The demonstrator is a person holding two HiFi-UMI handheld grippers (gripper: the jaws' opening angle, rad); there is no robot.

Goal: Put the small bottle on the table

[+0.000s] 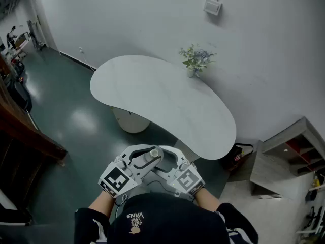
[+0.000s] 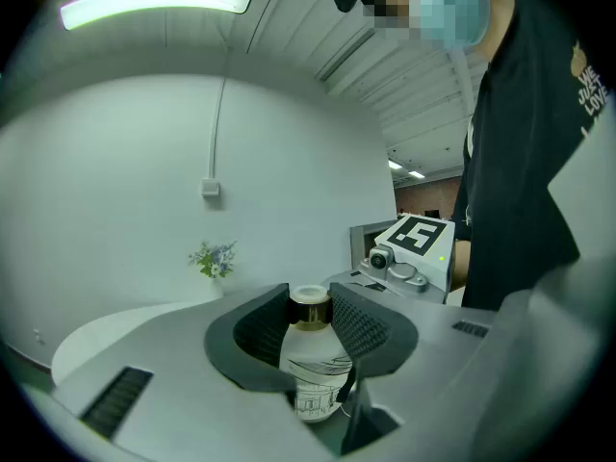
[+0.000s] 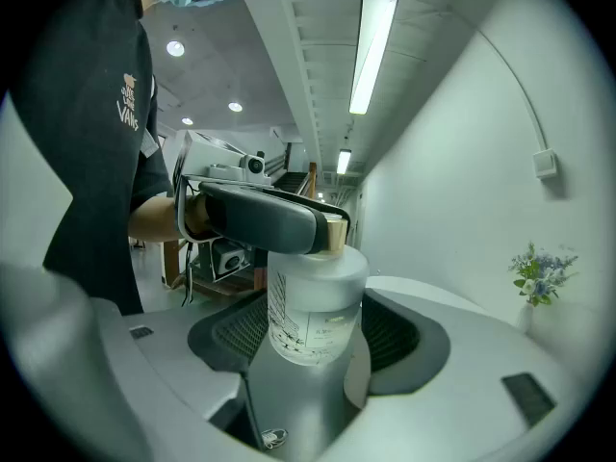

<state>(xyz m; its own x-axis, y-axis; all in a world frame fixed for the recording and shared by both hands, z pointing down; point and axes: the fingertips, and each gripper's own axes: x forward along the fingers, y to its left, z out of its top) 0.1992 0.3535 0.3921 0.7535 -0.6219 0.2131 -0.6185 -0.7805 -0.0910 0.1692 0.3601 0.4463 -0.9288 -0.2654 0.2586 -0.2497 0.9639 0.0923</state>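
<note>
Worktop (image 1: 152,95) lying ahead of and below both tools, left hand-held gripper (image 2: 310,303) clamping the small bottle (image 2: 313,364) at its neck, right hand-held gripper (image 3: 322,323) standing wide apart around its body: bottle wanting carrying forward upright and lowering until sitting flat before releasing.

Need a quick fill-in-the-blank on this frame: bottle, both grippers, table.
1. The left gripper is clamped on the small bottle at its ____.
2. The right gripper has its jaws spread wide, with the bottle's ____ between them.
3. The only thing standing on the table is a vase of ____.

Missing words: neck; body; flowers
</note>
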